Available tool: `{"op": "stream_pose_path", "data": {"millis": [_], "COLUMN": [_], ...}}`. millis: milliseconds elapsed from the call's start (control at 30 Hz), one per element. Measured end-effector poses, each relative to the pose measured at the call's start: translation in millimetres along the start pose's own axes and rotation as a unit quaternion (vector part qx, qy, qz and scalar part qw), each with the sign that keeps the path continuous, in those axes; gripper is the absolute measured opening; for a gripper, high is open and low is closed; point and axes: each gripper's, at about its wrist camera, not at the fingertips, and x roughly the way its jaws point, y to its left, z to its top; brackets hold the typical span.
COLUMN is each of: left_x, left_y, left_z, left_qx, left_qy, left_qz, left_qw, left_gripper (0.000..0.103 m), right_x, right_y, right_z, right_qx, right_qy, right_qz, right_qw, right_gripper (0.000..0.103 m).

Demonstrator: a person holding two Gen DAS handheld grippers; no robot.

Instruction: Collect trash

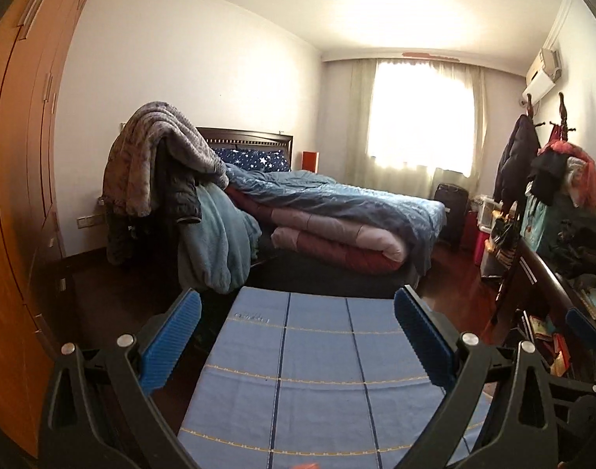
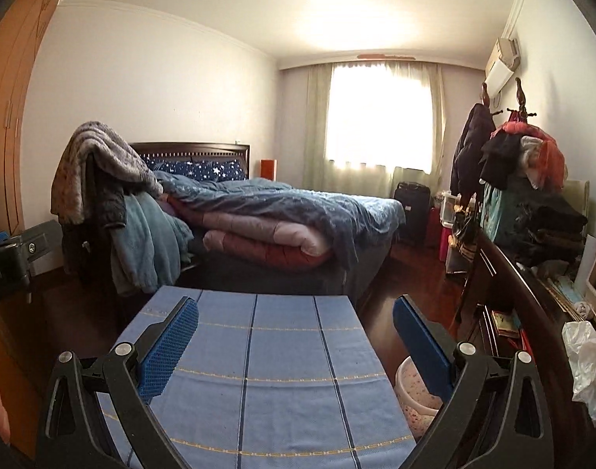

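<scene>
Left gripper (image 1: 296,342): fingers spread, empty, above blue cloth (image 1: 313,375).
Right gripper (image 2: 296,346): fingers spread, empty.
Trash: white plastic bag (image 2: 585,363), right of right fingers, well apart.
Bin (image 2: 413,391): below right finger, beside cloth.

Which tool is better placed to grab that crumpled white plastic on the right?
Right, probably. The crumpled white plastic shows only in the right wrist view, just beyond the open right tool, above the speckled bin. The open left tool sits further left.
</scene>
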Motion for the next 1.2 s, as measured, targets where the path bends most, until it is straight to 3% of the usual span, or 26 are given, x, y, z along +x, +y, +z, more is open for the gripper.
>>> {"op": "stream_pose_path", "data": {"millis": [367, 1200], "left_x": [-24.3, -23.1], "left_y": [8.3, 6.1], "left_z": [8.4, 7.6], "left_qx": [-0.010, 0.002], "left_qy": [-0.034, -0.033], "left_qz": [-0.019, -0.024], "left_qw": [0.9992, 0.9992], "left_gripper": [0.100, 0.100], "right_x": [-20.3, -28.0], "right_y": [10.1, 11.1], "right_z": [10.1, 16.8], "right_qx": [-0.006, -0.001], "right_qy": [-0.025, -0.039], "right_qz": [-0.011, -0.023], "right_qw": [1.000, 0.999], "right_gripper": [0.099, 0.099]}}
